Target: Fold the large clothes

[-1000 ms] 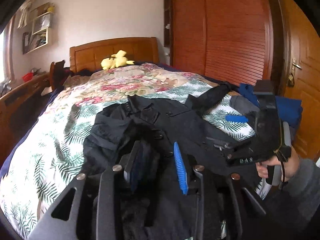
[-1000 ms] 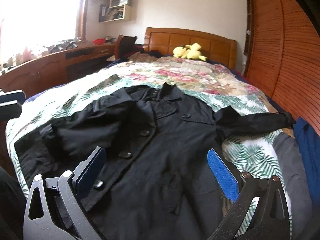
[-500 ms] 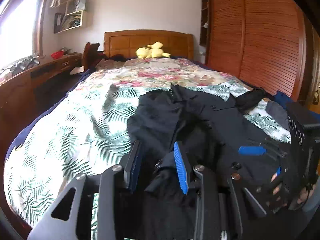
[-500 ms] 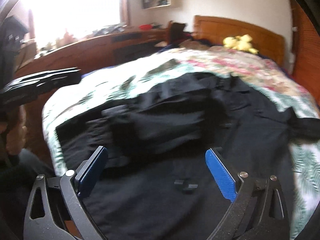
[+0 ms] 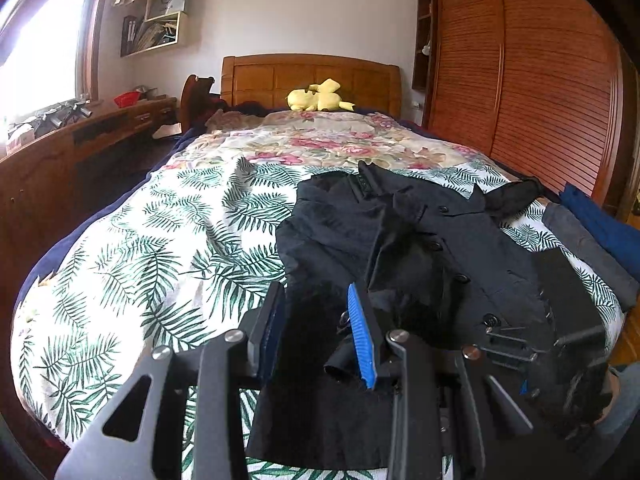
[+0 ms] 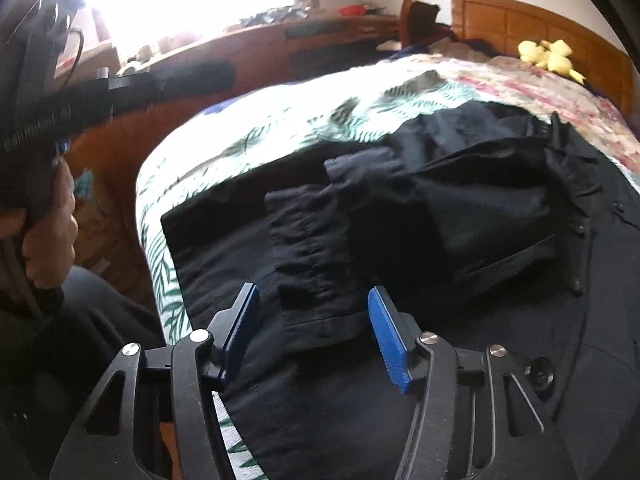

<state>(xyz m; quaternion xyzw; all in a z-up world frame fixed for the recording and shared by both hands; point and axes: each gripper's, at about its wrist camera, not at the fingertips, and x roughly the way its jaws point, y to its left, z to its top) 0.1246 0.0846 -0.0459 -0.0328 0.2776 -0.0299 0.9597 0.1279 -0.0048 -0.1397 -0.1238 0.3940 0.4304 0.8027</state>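
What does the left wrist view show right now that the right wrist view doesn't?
Left wrist only: the louvred wardrobe doors, the folded blue and grey clothes at the bed's right edge, and the left gripper shut on the black coat's hem.
Right wrist only: the folded-in sleeve cuff between the right gripper's closing jaws, pads not yet pressing, and the person's hand.
Both: the coat, the leaf-print bedspread, the yellow plush toy, the headboard.
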